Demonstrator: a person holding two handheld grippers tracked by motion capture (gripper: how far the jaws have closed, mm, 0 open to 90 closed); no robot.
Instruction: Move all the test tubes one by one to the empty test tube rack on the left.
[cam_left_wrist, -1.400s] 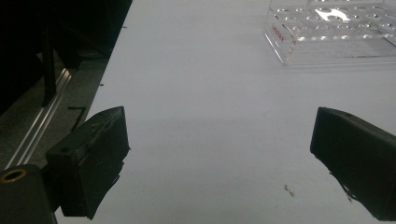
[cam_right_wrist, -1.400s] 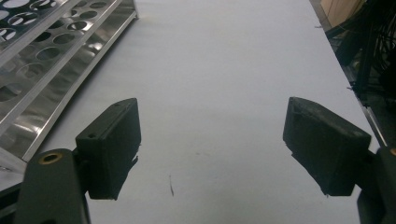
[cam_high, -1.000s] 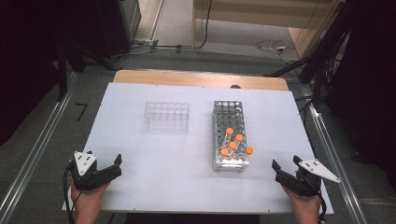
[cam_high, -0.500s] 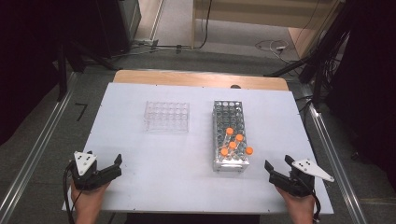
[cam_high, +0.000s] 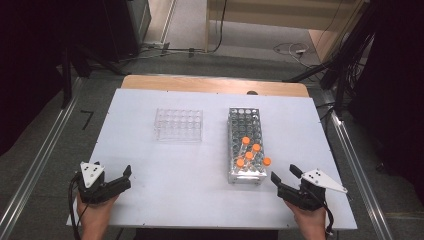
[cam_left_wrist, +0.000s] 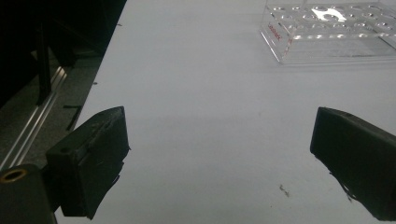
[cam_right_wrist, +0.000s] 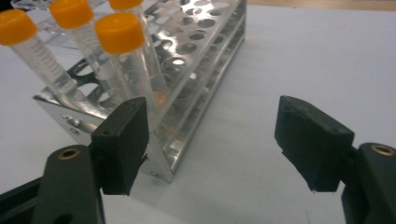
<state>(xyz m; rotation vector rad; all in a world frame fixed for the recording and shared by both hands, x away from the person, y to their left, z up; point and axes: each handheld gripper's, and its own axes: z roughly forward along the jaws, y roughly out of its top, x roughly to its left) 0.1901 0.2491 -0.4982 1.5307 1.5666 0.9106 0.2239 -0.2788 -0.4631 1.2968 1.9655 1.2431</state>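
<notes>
Both tongs sit spread and empty at my desk's (cam_high: 150, 100) near edge: left tongs (cam_high: 122, 176) by the left corner, right tongs (cam_high: 285, 175), jaws just closing slightly, beside the shiny perforated metal rack (cam_high: 244, 125) holding orange-capped clear plastic tubes (cam_high: 250, 156).

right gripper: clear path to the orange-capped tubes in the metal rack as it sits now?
Probably yes. The right gripper sits just off the near corner of the metal rack, jaws open with nothing between them, having just been closing. The orange-capped tubes stand at that near end, caps proud of the rack, with nothing in between.
</notes>
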